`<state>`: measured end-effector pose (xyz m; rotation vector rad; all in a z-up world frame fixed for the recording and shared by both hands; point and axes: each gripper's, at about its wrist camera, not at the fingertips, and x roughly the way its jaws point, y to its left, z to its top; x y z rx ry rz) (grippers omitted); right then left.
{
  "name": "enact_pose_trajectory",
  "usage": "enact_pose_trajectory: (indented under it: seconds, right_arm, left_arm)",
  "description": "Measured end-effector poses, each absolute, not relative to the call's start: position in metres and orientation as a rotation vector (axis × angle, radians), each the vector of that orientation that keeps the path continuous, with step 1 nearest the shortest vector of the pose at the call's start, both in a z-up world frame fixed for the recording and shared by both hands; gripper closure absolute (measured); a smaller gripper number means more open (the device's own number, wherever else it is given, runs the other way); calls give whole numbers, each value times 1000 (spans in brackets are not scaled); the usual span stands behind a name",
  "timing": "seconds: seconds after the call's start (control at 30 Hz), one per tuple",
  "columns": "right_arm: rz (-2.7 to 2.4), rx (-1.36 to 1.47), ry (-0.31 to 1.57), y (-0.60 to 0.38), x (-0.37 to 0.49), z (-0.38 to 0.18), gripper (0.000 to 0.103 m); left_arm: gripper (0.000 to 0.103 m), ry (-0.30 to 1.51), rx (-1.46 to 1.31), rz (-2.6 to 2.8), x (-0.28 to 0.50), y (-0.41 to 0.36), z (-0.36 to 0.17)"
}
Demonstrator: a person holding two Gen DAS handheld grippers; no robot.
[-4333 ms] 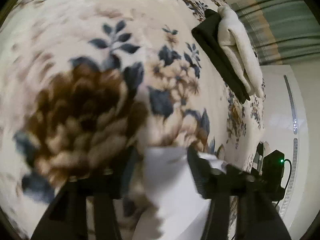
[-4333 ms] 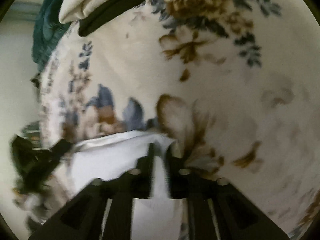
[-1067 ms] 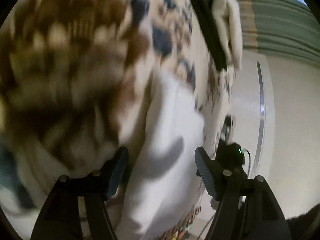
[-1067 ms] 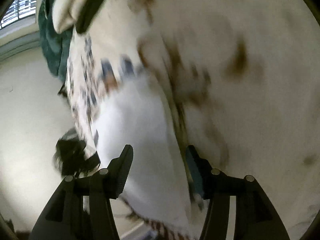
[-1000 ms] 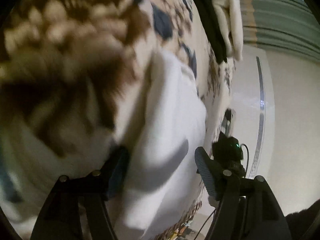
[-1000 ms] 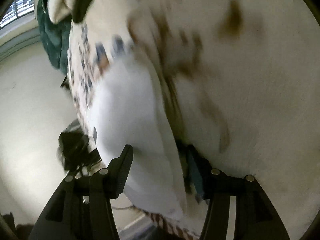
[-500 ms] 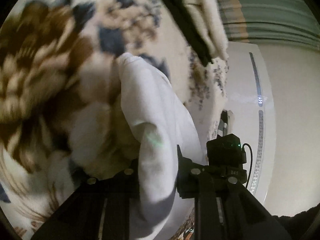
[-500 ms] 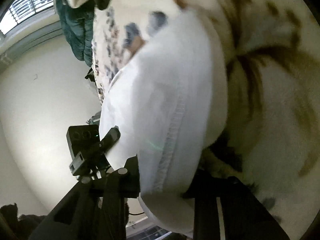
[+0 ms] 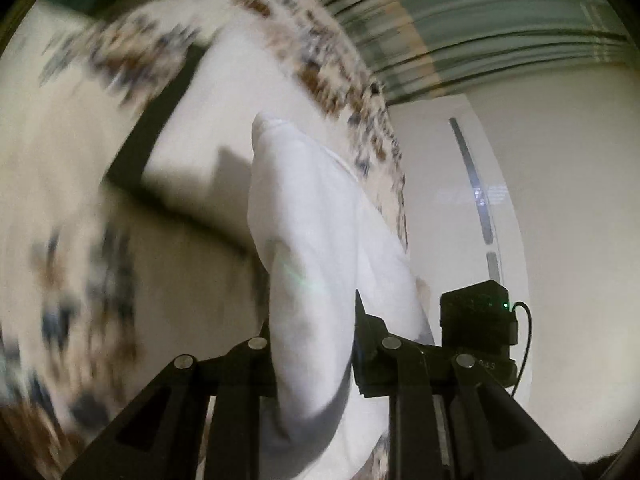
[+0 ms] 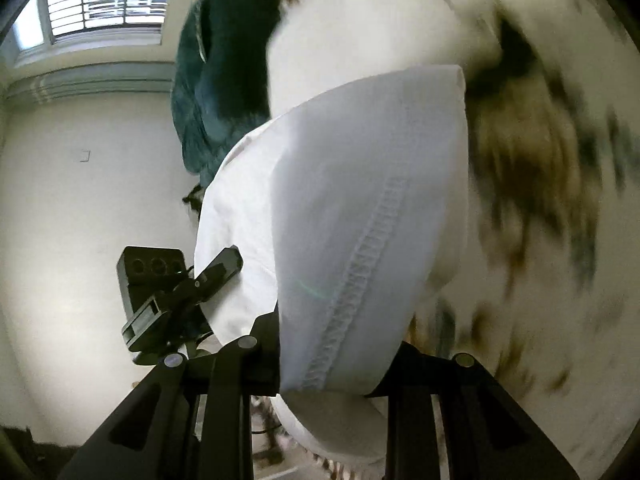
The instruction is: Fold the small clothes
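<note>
Both my grippers, left (image 9: 312, 344) and right (image 10: 332, 360), clamp the white garment (image 10: 360, 200) lifted above the floral bedspread (image 9: 80, 260); next, carry it onto the folded stack (image 9: 192, 152).

Left hand-held gripper (image 9: 312, 344): matte black throughout, two angular arms running up from the bottom edge, each with triangular cut-outs and round silver screw heads at the joints. Ribbed pad on the inner finger face. Right hand-held gripper (image 10: 328, 364): same black build, same silver screws, same cut-out arms. Seen from the left wrist, the other unit is a black boxy block with a small green light and a thin black cable looping off its side.
</note>
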<state>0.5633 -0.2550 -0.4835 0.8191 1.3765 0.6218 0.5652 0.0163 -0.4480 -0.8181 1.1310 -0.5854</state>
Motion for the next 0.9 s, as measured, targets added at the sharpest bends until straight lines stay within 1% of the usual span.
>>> enact_pose_trajectory:
  seconds: [0.13, 0.27, 0.37, 0.43, 0.5, 0.53, 0.57, 0.6, 0.63, 0.67, 0.7, 0.73, 0.77, 0.8, 0.83, 0.9]
  right_arm:
    - [595, 757, 1329, -257, 649, -470, 77]
    - [539, 696, 1338, -256, 717, -481, 77]
    - [493, 661, 1364, -254, 752, -498, 78]
    - [468, 637, 1384, -246, 766, -509, 78]
    - [458, 627, 1394, -251, 763, -520, 77]
    - [455, 620, 1397, -256, 759, -521, 73]
    - [440, 607, 1401, -256, 758, -520, 72]
    - [421, 579, 1405, -253, 757, -519, 63]
    - [382, 520, 1406, -251, 754, -516, 48]
    - [341, 460, 1399, -250, 750, -510, 39]
    - [290, 393, 1387, -248, 742, -504, 27]
    - [230, 325, 1370, -246, 734, -498, 19]
    - [176, 273, 1360, -245, 727, -494, 14]
    - [115, 217, 1347, -242, 716, -490, 2]
    - [77, 192, 1339, -242, 705, -487, 0]
    - [-7, 140, 1326, -237, 684, -481, 0]
  left_arm:
    - [84, 1112, -745, -572, 648, 7, -446]
    - [82, 1150, -653, -542, 708, -7, -464]
    - [79, 1214, -613, -503, 735, -8, -486]
    - [77, 1243, -606, -491, 737, -5, -494]
    - [70, 1236, -583, -470, 735, -3, -490]
    - [68, 1230, -566, -450, 732, -2, -485]
    - [62, 1219, -556, -439, 729, -1, -480]
    - [56, 1200, -530, -404, 724, 1, -474]
    - [40, 1177, -482, -360, 717, 3, -466]
    - [22, 1151, -442, -326, 712, 3, -460]
    - [13, 1115, -382, -271, 703, 4, -452]
    - [1, 1094, -330, -224, 697, 4, -446]
    - [0, 1085, -292, -198, 689, 3, -442]
    - [0, 1078, -235, -151, 679, 0, -437]
    - [0, 1077, -176, -109, 674, -3, -436]
    - [0, 1078, -127, -76, 660, -7, -433]
